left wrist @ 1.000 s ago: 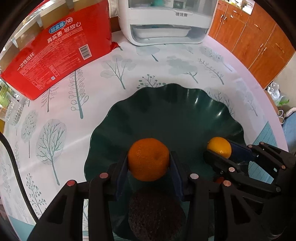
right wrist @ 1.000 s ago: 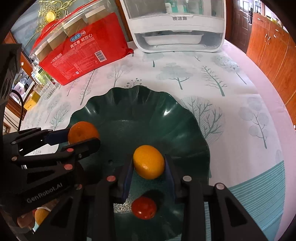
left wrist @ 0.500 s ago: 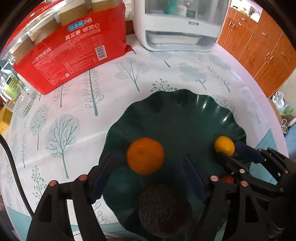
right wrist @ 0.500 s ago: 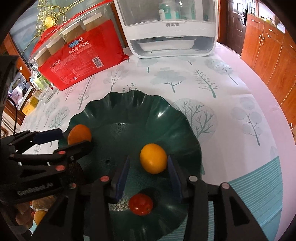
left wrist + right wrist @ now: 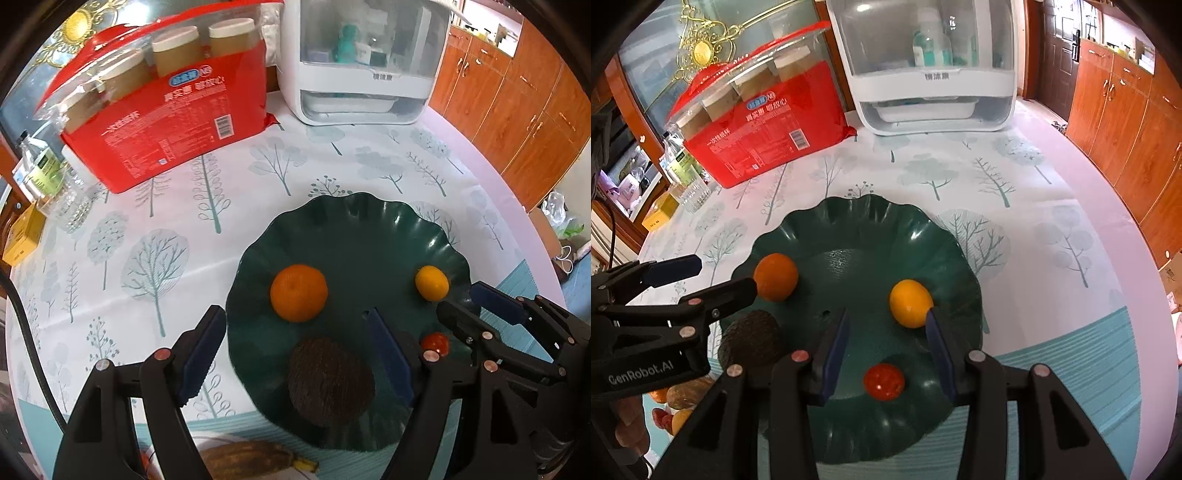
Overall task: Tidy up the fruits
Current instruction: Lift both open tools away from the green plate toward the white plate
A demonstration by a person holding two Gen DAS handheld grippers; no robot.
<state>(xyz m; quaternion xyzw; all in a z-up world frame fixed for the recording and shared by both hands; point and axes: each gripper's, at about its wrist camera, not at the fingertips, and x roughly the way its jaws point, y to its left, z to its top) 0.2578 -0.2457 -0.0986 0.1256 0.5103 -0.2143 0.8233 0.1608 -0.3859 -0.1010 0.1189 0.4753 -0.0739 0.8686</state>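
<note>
A dark green wavy plate (image 5: pixel 354 221) (image 5: pixel 857 229) sits on the tree-print tablecloth. On it lie an orange mandarin (image 5: pixel 299 292) (image 5: pixel 775 277), a smaller yellow-orange fruit (image 5: pixel 431 283) (image 5: pixel 910 302), a dark brown rough fruit (image 5: pixel 330 380) (image 5: pixel 751 341) and a small red tomato (image 5: pixel 436 341) (image 5: pixel 884 381). My left gripper (image 5: pixel 295 339) is open and empty, just short of the mandarin. My right gripper (image 5: pixel 886 325) is open and empty, with the yellow-orange fruit by its right finger; it also shows in the left wrist view (image 5: pixel 476 306).
A red cup package (image 5: pixel 166 122) and a white appliance (image 5: pixel 362 62) stand at the back. A glass (image 5: pixel 70 206) and a yellow box (image 5: pixel 22 236) are at the left edge. More fruit lies near the front edge (image 5: pixel 251 458) (image 5: pixel 679 406). Wooden cabinets (image 5: pixel 1126 129) are to the right.
Both grippers opened and let go: the mandarin and the yellow-orange fruit now rest on the plate. Both grippers pulled back and up from the plate.
</note>
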